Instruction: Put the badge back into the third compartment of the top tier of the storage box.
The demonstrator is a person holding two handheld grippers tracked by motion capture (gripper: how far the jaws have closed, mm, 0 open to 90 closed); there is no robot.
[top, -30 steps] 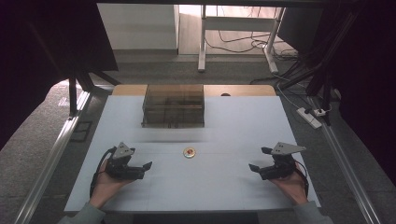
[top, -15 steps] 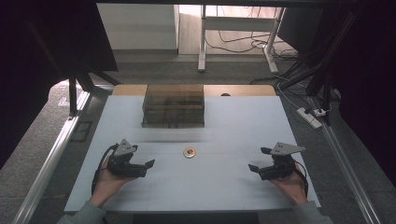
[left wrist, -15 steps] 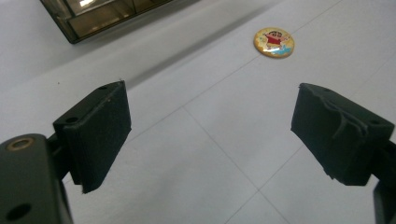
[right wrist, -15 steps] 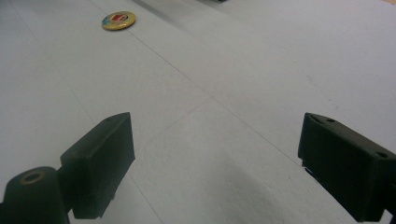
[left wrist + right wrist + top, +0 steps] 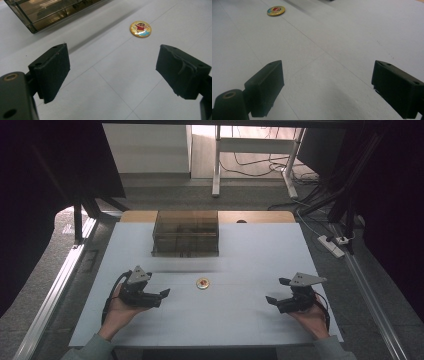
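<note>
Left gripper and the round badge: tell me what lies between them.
Nothing: between the open left gripper and the badge lies bare white table, as the left gripper view shows; the high view agrees.

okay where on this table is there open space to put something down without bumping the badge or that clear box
Bare white table lies along the near edge between the left gripper and right gripper, in front of the round badge. Also free: the strips left and right of the clear box, and the band between box and badge. The tightest spot is around the badge, nearer the left gripper.

I see a power strip (image 5: 332,246) on the floor at right, cables (image 5: 250,167) at upper centre.
</note>
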